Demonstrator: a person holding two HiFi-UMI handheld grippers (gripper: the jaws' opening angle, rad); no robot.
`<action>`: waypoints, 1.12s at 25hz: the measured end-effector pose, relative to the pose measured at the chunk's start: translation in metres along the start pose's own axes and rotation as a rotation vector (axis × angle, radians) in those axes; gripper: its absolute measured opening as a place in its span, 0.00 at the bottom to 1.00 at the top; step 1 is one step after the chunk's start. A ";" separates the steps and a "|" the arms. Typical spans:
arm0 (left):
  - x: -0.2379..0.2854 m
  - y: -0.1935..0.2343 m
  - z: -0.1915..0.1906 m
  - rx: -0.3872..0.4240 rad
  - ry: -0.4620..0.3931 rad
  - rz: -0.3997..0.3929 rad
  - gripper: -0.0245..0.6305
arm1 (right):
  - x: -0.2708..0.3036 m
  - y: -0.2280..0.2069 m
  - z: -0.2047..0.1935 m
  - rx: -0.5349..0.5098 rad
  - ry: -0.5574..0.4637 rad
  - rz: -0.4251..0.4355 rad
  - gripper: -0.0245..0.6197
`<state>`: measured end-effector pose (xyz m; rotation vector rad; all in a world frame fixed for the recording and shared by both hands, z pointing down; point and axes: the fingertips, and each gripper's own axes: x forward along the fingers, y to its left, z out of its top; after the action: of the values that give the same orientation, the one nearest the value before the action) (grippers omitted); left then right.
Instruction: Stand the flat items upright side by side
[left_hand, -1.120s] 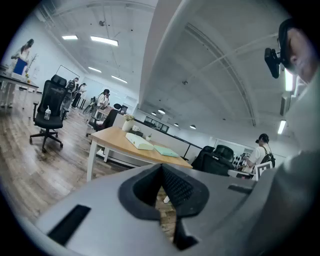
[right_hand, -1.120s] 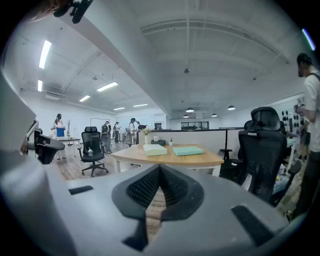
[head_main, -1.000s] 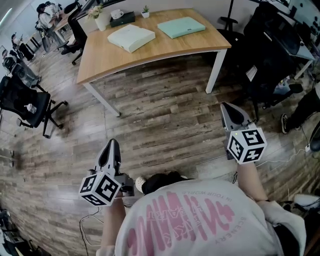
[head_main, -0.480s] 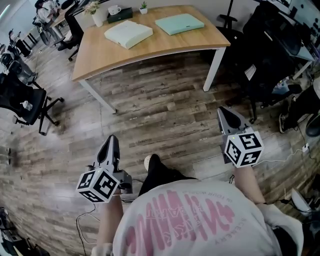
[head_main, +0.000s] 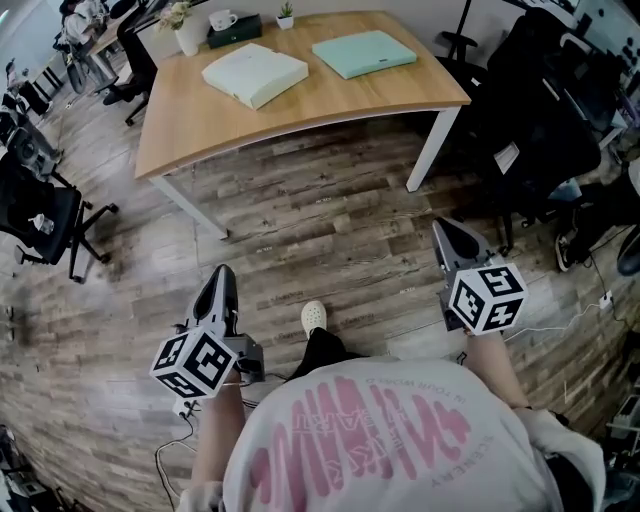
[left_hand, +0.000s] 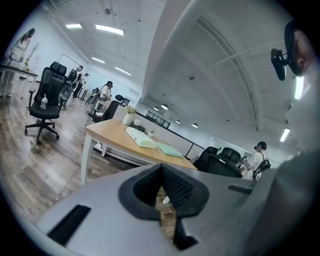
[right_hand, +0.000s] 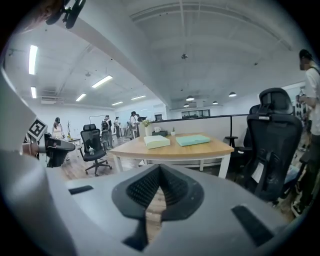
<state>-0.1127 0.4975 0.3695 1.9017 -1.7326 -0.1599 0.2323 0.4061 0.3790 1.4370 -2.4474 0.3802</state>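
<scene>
Flat items (head_main: 255, 75) on table (head_main: 190, 125), well beyond left gripper (head_main: 222, 274), right gripper (head_main: 441, 227), fingers (right_hand: 174, 189) closed

Light wooden table with white legs (head_main: 300, 110), thick cream flat rectangular pad (head_main: 255, 74) lying left of centre, thin mint-green flat rectangular pad (head_main: 363, 52) lying right, apart, white flower vase (head_main: 187, 35), dark box (head_main: 234, 31), small potted plant (head_main: 286, 15) along far edge

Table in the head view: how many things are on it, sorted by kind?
Flat items: 2, the cream item and the mint green item
Vase of flowers: 1
Cup: 1
Dark box: 1
Small potted plant: 1
Total: 6
</scene>
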 end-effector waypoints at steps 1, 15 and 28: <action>0.009 0.005 0.009 0.002 -0.004 -0.003 0.04 | 0.013 0.002 0.006 0.005 -0.002 0.005 0.04; 0.087 0.108 0.112 -0.017 -0.088 -0.013 0.04 | 0.177 0.077 0.096 -0.119 -0.030 0.093 0.04; 0.149 0.177 0.110 -0.058 0.040 -0.006 0.04 | 0.259 0.091 0.084 0.063 0.097 0.111 0.04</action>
<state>-0.2939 0.3196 0.4019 1.8565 -1.6780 -0.1717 0.0228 0.2106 0.3883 1.2784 -2.4634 0.5428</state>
